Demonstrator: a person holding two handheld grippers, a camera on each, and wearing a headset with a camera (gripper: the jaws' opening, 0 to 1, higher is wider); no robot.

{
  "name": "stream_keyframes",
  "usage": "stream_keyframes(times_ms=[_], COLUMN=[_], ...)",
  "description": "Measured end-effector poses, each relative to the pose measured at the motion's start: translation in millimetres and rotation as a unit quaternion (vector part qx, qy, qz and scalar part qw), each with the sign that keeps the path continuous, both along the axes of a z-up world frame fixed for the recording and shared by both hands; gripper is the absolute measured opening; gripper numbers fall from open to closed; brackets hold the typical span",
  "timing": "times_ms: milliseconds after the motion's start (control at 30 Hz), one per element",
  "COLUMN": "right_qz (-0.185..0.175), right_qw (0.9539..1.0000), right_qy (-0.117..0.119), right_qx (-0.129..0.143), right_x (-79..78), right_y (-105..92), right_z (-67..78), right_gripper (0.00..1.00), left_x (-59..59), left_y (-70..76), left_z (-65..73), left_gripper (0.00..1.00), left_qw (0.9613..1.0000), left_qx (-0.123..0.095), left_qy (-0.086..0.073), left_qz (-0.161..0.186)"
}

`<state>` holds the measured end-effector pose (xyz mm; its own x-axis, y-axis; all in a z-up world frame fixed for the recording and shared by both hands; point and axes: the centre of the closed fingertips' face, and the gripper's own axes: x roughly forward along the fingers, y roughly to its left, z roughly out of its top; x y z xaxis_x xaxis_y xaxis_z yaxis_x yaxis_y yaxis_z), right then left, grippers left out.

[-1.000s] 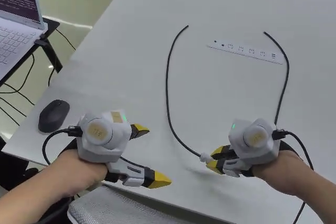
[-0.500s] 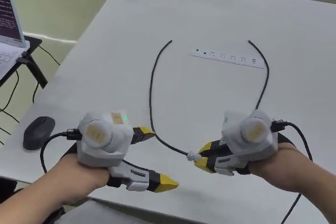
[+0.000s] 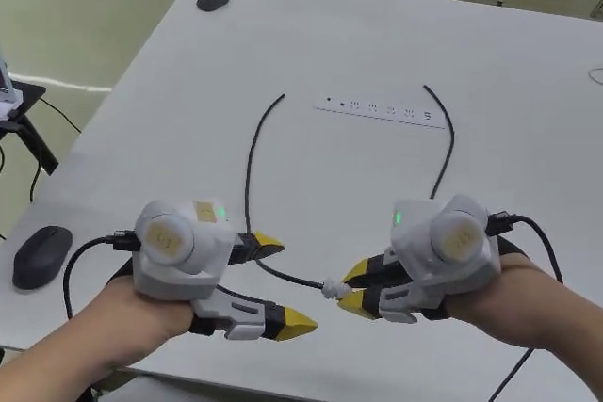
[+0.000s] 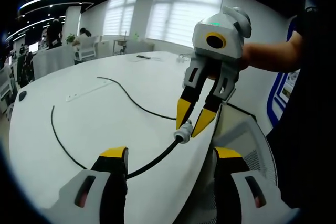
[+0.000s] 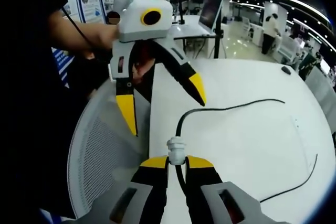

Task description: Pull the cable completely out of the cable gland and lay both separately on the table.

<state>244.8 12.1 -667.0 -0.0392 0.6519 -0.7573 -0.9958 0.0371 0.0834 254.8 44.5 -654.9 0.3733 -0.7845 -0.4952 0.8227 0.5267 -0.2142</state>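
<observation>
Head view: the whole frame slid over the last 1 s, but that was my head tipping, not the things. The real change was that my left claw [image 3: 287, 284] had closed in on the cable gland [image 3: 332, 289]. It sat at the gland's 9 o'clock, near but not touching, with its 2 jaws gaping wide and nothing in them. My right claw [image 3: 350, 289] stayed pinched almost shut on the gland, the same grip as 1 s before. The cable [image 3: 248, 176] left the gland toward 10 o'clock, then ran up toward 12 across the table [image 3: 188, 120]. The power strip [image 3: 377, 108] lay well apart at 12.

Left gripper view: my left claw [image 4: 169, 153] was wide open and empty, and the cable [image 4: 157, 154] passed between its jaws untouched. The gland [image 4: 182, 133] was dead ahead at 12 o'clock, held at the tips of my right claw [image 4: 192, 125].

Right gripper view: the jaws of my right claw [image 5: 178, 163] were nearly together, with the gland [image 5: 177, 149] poking out past the tips. The cable [image 5: 231, 108] curled off toward 2 o'clock. My left claw [image 5: 165, 113] hung open at 12.

Judgement: the gland was still threaded on the cable and nothing was laid down yet. The approach looked almost done. Next the left claw had to clamp the cable just beside the gland so the 2 claws could pull apart.
</observation>
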Motion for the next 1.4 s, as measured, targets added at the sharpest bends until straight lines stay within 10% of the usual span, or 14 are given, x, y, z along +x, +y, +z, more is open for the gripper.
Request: stream_keyframes(times_ms=[1400], right_qz=[0.087], right_qw=[0.9935], right_qy=[-0.072], right_qx=[0.013], right_x=[-10.1], right_y=[-1.4], right_z=[7.7], right_gripper=[0.06], left_x=[-9.8], left_y=[-37.9], left_z=[1.6], left_gripper=[0.18], left_qw=[0.9957], left_qx=[-0.044], left_qy=[-0.009], left_qz=[-0.081])
